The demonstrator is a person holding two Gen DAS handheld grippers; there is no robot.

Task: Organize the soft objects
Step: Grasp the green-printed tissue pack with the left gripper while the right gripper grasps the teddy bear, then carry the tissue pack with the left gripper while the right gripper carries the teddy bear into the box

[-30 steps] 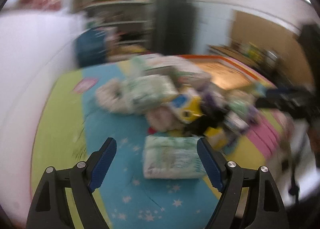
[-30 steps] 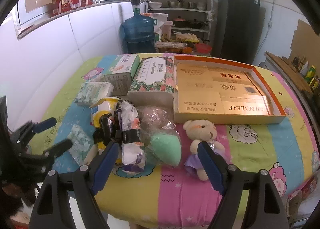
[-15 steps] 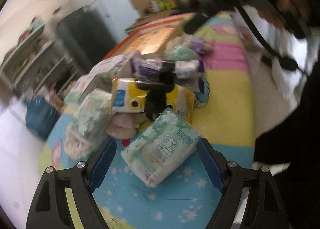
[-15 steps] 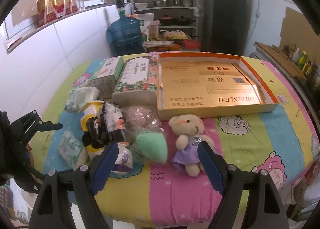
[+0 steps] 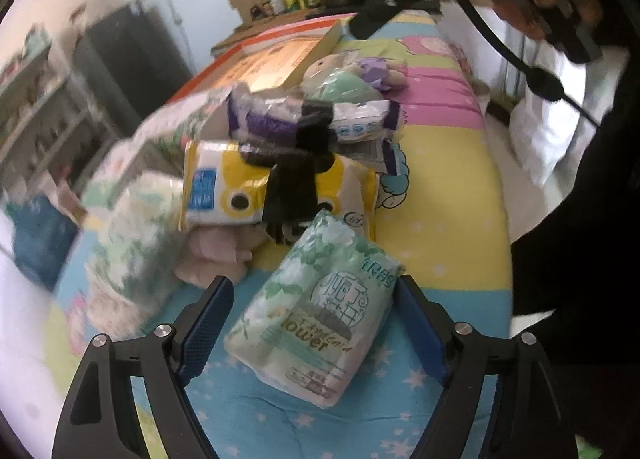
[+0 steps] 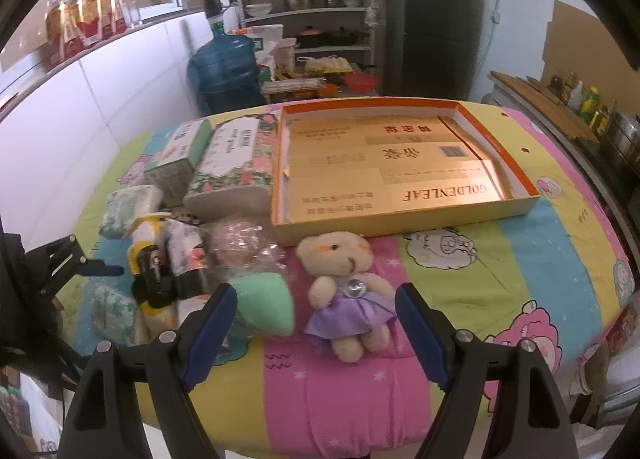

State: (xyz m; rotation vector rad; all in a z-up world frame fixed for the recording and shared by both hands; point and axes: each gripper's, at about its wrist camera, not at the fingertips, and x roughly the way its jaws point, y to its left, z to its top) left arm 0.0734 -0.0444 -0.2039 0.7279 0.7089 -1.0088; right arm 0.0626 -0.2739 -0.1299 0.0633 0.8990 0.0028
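The left gripper (image 5: pixel 314 333) hangs low over the table with its blue fingers (image 5: pixel 206 325) spread wide on either side of the green tissue pack (image 5: pixel 318 313), neither pad touching the wrapper yet; judging by how the pack sits squarely in the gap, this is the line-up for a pinch across its soft middle. The right gripper (image 6: pixel 316 333) is likewise wide apart and holds nothing, poised at the table's near edge with the teddy bear (image 6: pixel 346 293) in a purple dress between its fingers' line of sight. Taking the bear as landmark: just left of it lies a green teardrop-shaped plush (image 6: pixel 266 305), then a heap of wrapped packets, including a yellow pack (image 5: pixel 256 187) with black fabric draped over it, and the green tissue pack at the far left end of that heap. Directly behind the bear sits the wide orange-rimmed box (image 6: pixel 516 163), shallow and open, probably where the soft things are meant to go. Behind-left of the bear stands a floral tissue box (image 6: pixel 234 165) beside a smaller green carton (image 6: pixel 180 157).
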